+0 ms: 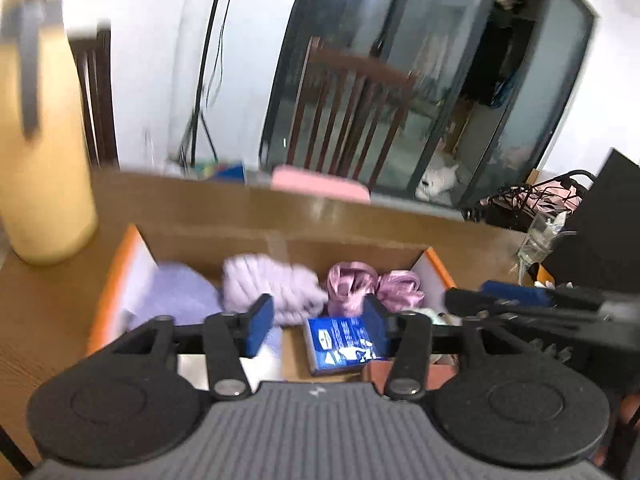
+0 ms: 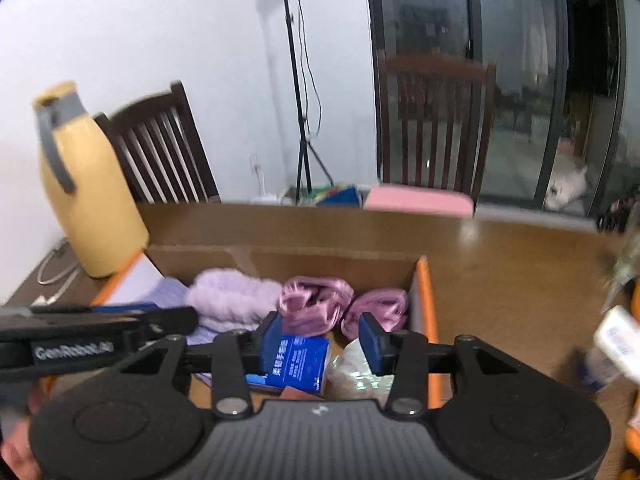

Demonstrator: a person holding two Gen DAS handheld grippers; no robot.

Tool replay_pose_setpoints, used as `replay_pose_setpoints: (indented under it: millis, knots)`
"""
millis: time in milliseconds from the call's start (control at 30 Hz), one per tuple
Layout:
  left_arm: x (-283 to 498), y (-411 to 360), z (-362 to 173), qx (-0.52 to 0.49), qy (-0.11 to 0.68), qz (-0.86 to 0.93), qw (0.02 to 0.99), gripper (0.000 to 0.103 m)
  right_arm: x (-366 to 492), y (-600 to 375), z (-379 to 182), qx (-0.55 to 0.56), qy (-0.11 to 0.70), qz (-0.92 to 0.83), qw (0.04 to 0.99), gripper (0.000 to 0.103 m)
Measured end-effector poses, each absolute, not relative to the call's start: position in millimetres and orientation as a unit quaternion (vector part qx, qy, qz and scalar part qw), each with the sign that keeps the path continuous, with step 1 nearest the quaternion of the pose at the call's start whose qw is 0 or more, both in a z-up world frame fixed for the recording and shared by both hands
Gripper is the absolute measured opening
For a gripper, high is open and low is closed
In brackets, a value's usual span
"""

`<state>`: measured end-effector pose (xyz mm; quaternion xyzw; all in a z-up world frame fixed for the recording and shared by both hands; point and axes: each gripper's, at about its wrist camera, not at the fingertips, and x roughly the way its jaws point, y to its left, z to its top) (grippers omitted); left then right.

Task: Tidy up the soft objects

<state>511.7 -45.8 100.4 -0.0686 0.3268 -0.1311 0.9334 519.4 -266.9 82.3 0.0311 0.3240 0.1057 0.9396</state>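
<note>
An open cardboard box (image 1: 360,250) with orange flaps sits on the wooden table. Inside lie a fluffy lavender piece (image 1: 272,284), two pink satin scrunchies (image 1: 352,284), a pale purple cloth (image 1: 180,296) and a blue packet (image 1: 344,344). My left gripper (image 1: 318,324) hovers over the box's near side, open, with nothing between its blue pads. My right gripper (image 2: 322,340) hangs beside it over the box (image 2: 420,280), also open and holding nothing. Beneath it show the fluffy piece (image 2: 232,296), the scrunchies (image 2: 316,304), the blue packet (image 2: 296,364) and a clear plastic bag (image 2: 360,376).
A yellow thermos jug (image 2: 88,184) stands left of the box beside a white cable (image 2: 56,276). Two dark wooden chairs (image 2: 436,120) and a pink pad (image 2: 416,202) line the table's far edge. A glass (image 1: 536,240) and a white bottle (image 2: 616,340) stand at the right.
</note>
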Motion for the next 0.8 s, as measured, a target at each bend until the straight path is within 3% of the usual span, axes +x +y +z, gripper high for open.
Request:
replay_pose_setpoints:
  millis: [33, 133, 367, 567, 800]
  knots:
    - [498.4, -41.7, 111.4, -0.060, 0.314, -0.130, 0.938, 0.072, 507.7, -271.1, 93.4, 0.032, 0.311, 0.110, 0.944, 0.051]
    - [443.9, -33.5, 135.8, -0.019, 0.254, -0.120, 0.959, 0.083, 462.1, -278.4, 115.5, 0.012, 0.262, 0.114, 0.958, 0.072]
    - [323.7, -21.4, 145.5, 0.026, 0.145, -0.100, 0.984, 0.098, 358.4, -293.3, 130.6, -0.012, 0.172, 0.105, 0.980, 0.077]
    - [226.0, -7.8, 124.4, 0.040, 0.087, -0.072, 0.993, 0.102, 272.2, -295.9, 122.0, -0.023, 0.112, 0.102, 0.988, 0.084]
    - [138.9, 12.7, 79.0, 0.033, 0.073, -0.055, 0.995, 0.103, 180.0, -274.1, 68.7, -0.024, 0.094, 0.131, 0.987, 0.087]
